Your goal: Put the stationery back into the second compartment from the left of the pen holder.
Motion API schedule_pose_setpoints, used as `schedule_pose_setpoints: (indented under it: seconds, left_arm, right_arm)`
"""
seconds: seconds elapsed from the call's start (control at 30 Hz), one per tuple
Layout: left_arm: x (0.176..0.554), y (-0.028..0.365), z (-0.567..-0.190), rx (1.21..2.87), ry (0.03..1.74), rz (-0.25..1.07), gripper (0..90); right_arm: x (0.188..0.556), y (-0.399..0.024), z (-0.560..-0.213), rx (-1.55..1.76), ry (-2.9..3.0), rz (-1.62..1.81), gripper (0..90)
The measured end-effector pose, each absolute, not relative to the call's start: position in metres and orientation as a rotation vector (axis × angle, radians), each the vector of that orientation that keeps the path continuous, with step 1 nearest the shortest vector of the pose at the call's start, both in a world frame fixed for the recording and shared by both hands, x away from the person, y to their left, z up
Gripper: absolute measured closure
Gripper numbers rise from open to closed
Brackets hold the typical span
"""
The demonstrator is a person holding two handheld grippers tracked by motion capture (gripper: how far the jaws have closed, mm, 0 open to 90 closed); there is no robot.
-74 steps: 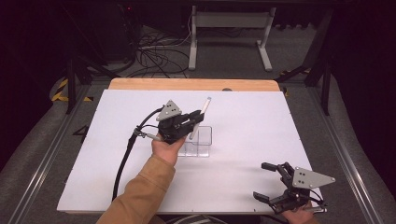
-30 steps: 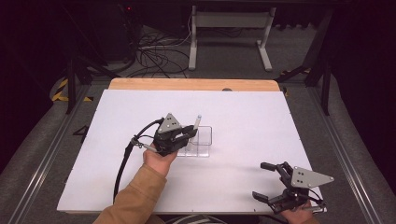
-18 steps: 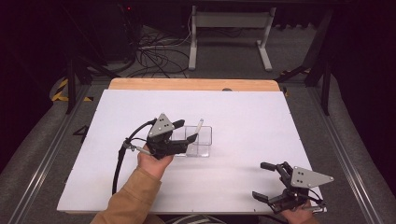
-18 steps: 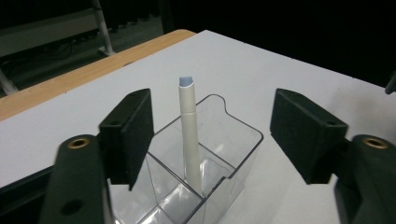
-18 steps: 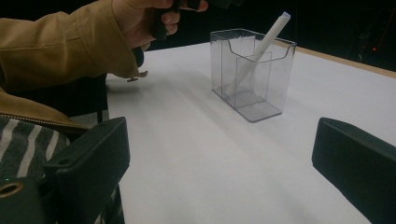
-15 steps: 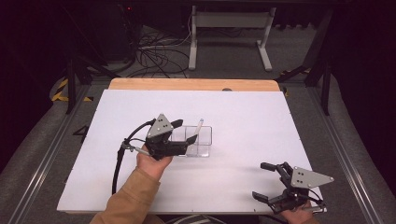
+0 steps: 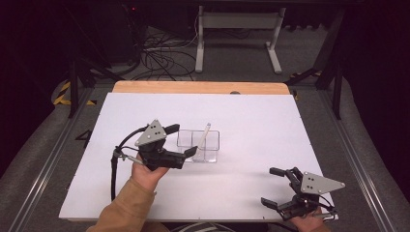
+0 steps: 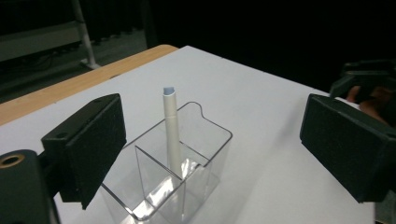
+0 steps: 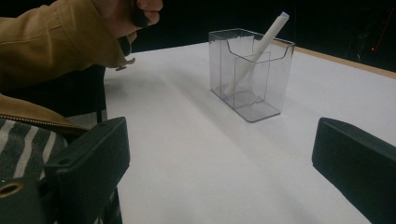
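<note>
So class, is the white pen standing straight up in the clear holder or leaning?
Leaning. The white pen has its lower end down inside the clear holder and its top tilted against the rim, free of any gripper.

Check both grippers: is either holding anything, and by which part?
Nothing is held. The left gripper has just been opening, jaws empty, with the pen standing free in the holder. The right gripper is open and empty.

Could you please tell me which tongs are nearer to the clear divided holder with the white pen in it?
Left. The left tongs sit open right beside the clear holder, just off its edge. The right tongs rest open, well away near the table's near edge.
</note>
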State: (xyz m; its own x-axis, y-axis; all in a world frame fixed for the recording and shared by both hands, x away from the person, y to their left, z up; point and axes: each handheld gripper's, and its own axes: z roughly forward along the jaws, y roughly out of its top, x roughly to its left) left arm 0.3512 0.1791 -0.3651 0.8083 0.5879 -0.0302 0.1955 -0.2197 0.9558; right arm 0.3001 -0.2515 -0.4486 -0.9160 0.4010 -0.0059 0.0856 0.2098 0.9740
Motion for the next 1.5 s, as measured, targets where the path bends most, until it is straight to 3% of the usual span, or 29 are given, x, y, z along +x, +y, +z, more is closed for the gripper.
schedule_pose_setpoints:
  seconds: [0.77, 1.1, 1.33, 1.5]
  left_arm:
    - [0.306, 0.252, -0.407, 1.810, 0.592, 0.442, 1.8]
    - [0.294, 0.263, -0.431, 1.857, 0.585, 0.459, 1.1]
    - [0.288, 0.281, -0.455, 1.841, 0.667, 0.393, 1.3]
    - [0.283, 0.291, -0.461, 1.825, 0.702, 0.416, 1.6]
  right_arm:
    - [0.300, -0.253, -0.449, 0.491, 2.216, 1.760, 4.7]
    - [0.300, -0.253, -0.450, 0.496, 2.218, 1.754, 4.7]
    - [0.301, -0.254, -0.452, 0.511, 2.220, 1.747, 4.7]
    - [0.302, -0.254, -0.452, 0.517, 2.221, 1.740, 4.7]
